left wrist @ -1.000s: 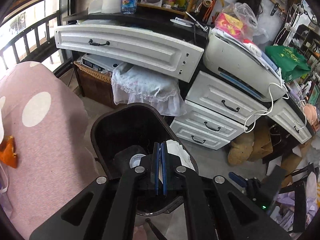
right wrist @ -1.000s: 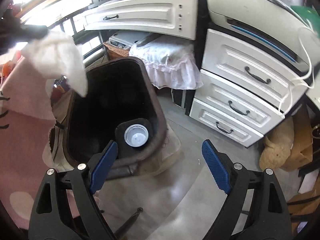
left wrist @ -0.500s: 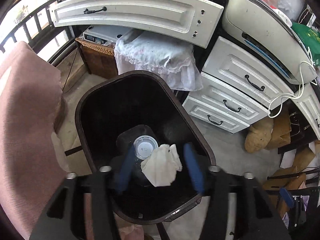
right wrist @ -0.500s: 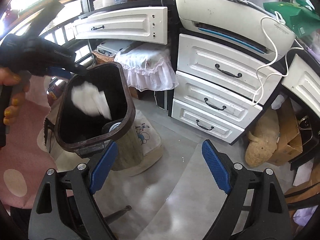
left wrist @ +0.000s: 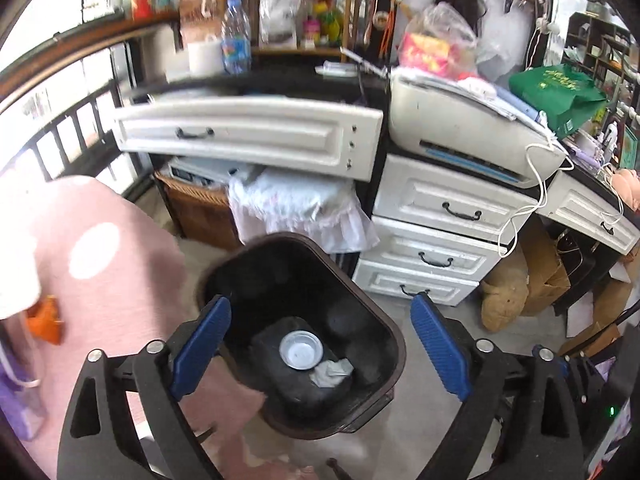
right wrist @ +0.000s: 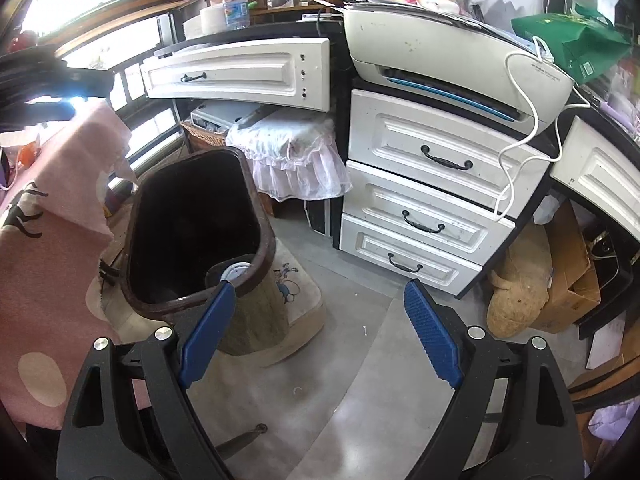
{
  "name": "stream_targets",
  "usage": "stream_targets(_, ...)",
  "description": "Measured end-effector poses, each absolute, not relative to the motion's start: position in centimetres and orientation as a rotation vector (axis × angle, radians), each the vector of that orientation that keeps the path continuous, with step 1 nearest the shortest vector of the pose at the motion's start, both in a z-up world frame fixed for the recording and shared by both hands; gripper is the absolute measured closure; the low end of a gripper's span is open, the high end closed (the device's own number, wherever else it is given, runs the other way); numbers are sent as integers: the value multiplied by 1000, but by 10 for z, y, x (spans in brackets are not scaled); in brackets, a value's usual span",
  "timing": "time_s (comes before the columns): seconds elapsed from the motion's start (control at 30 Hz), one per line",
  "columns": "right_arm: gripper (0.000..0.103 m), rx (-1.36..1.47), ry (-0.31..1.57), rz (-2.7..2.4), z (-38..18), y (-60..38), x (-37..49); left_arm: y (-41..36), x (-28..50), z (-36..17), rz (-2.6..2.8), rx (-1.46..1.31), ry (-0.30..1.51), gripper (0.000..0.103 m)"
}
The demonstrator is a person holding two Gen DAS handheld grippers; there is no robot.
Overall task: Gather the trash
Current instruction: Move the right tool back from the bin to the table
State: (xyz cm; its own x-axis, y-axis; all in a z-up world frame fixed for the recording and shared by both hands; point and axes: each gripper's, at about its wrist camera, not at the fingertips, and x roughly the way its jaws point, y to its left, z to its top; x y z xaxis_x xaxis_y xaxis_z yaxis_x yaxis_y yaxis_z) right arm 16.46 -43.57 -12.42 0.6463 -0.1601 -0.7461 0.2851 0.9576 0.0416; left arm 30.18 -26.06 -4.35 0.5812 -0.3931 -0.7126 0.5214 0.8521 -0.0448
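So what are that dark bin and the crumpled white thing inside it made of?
The bin looks like dark brown moulded plastic: smooth walls, rolled rim, dull sheen. The crumpled white wad seems to be tissue or paper, judging by its soft creases, though thin cloth is possible.

I am in a cluttered home room, a lived-in study corner. A desk with white drawers (right wrist: 432,160) carries a printer (right wrist: 452,60), a green bag (left wrist: 556,92) and a water bottle (left wrist: 235,36). Shelves (left wrist: 288,8) behind hold packets and jars. A frilly cloth (right wrist: 296,156) covers something under the desk, a pink blanket (left wrist: 112,264) lies beside me, and a bin (left wrist: 384,336) stands on the grey floor (right wrist: 360,380).
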Motion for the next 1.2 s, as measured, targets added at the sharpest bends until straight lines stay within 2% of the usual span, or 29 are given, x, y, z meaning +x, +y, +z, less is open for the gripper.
stream_targets(0.43, 17, 44, 678, 7, -43, -333, 191, -144, 237, 19, -460, 161, 615, 5)
stream_targets(0.5, 13, 24, 651, 60, -27, -312, 194, -124, 231, 23, -420, 152, 610, 5)
stream_targets(0.8, 10, -67, 559, 259, 14, -214, 194, -35, 201, 29, -217, 142, 580, 5)
stream_targets(1.2, 10, -126, 538, 435, 23, -135, 182, 84, 169, 12, 32, 29, 599, 6)
